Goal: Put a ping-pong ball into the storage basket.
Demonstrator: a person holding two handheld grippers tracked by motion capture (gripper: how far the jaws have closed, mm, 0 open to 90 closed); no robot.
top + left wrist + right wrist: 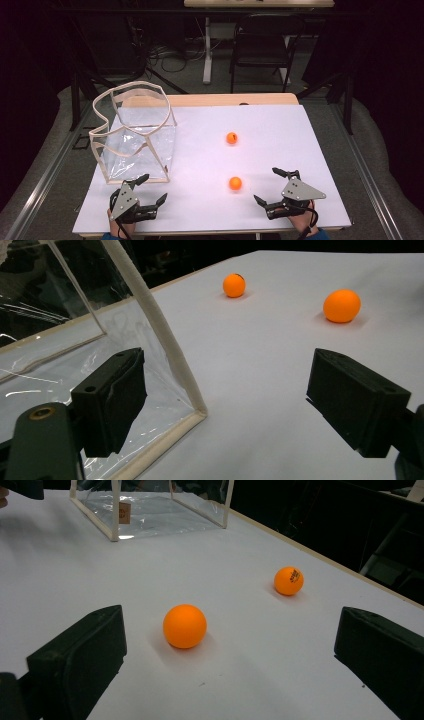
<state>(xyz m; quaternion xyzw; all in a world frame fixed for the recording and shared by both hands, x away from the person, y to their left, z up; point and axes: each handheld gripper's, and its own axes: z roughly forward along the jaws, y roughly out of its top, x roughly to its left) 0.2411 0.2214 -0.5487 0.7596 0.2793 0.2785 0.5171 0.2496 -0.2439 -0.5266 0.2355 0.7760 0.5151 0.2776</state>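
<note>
White table top under dim room light, dark chairs behind. Far left: clear bag with pale trim, soft and floppy, standing open. Just below its corner: left gripper, jaws wide apart, holding nothing. Then 2 orange balls, nearer ball and farther ball, well apart. Probably very light, smooth, quick to roll away; best pinched gently across the round middle. Far right: right gripper, jaws spread wide, empty, pointed at the nearer ball.

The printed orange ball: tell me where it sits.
In the high view the printed orange ball lies mid-table on the white sheet, beyond the plain orange ball and right of the clear bag.
</note>
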